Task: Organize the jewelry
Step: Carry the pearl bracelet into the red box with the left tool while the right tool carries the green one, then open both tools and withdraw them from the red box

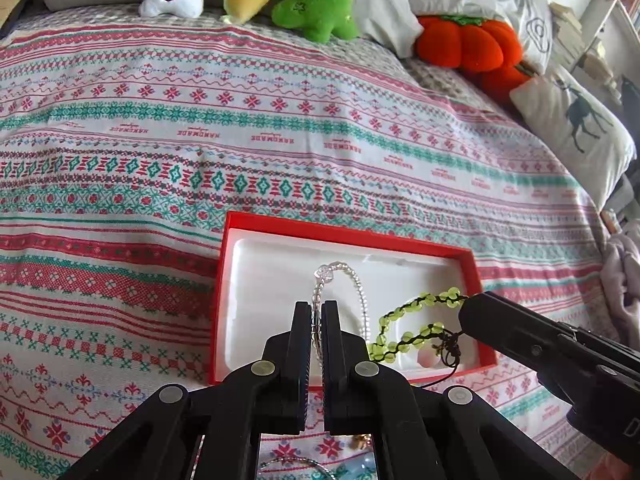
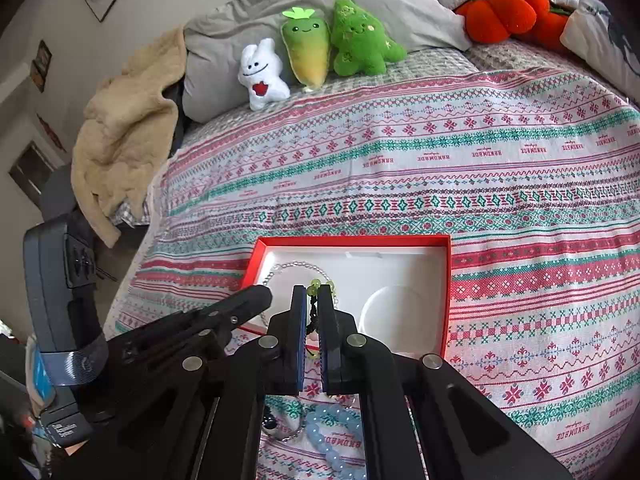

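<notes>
The patterned bedspread lies bare and wide to the left of and beyond the red box, up to the row of soft toys and pillows at the head of the bed. A beige blanket hangs over the bed's left edge. On the right the spread runs flat to a deer-print pillow.

The red box sits open on the spread with a white moulded tray inside. It has a round hollow on its right side.

The left gripper points down into the box, its jaws clamped on a clear bead bracelet, whose loop hangs over the tray's left half. The right gripper comes in beside it, jaws closed on a green bead bracelet strung on dark cord, over the tray's right part. Nearer than the box, on the spread, lie a blue bead bracelet and a thin chain.
</notes>
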